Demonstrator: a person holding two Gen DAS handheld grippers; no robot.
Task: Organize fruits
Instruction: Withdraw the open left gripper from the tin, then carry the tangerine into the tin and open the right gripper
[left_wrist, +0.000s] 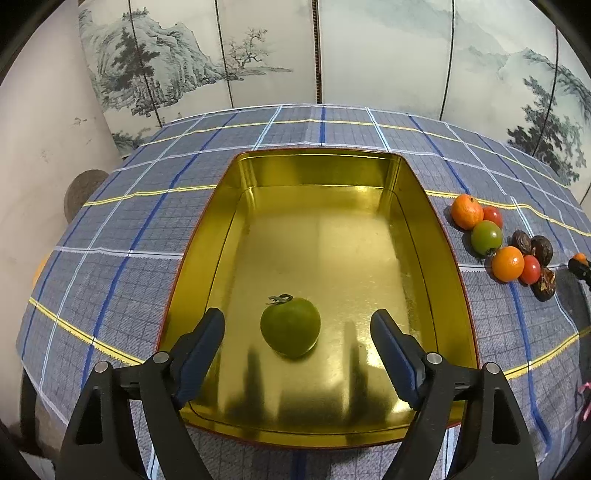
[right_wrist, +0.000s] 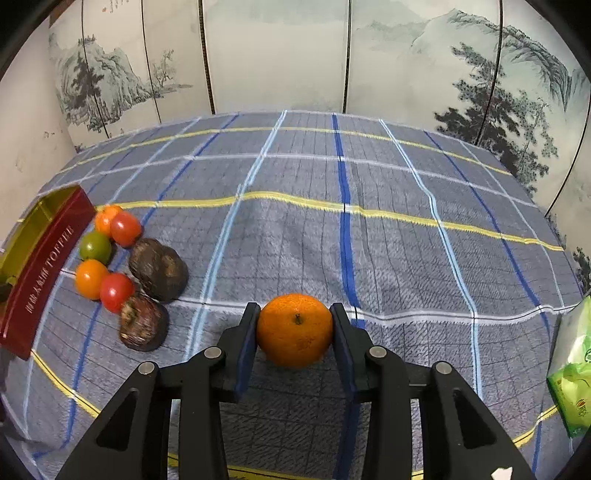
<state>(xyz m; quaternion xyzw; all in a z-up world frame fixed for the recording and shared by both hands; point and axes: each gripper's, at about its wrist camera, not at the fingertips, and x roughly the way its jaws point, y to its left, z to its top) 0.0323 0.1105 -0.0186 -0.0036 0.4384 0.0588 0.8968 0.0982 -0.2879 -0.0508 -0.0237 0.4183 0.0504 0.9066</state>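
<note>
Sorting fruit into a gold tin: one green tomato lies in the tin, one orange is gripped outside it.

The green tomato (left_wrist: 290, 327) rests on the floor of the gold tin (left_wrist: 424, 206), between the spread jaws of the left gripper (left_wrist: 297, 341), which do not touch it. The right gripper (right_wrist: 294, 330) pinches an orange (right_wrist: 294, 329) between its pads, over the cloth. Beside the tin sits a cluster: two oranges (right_wrist: 91, 278), two red tomatoes (right_wrist: 125, 228), one green tomato (right_wrist: 95, 247) and three dark brown wrinkled fruits (right_wrist: 158, 268). All sit on a blue-grey plaid tablecloth (right_wrist: 295, 240). A painted folding screen (right_wrist: 277, 55) of misty mountains stands behind, and a green packet (right_wrist: 572, 369) lies at the right edge.
</note>
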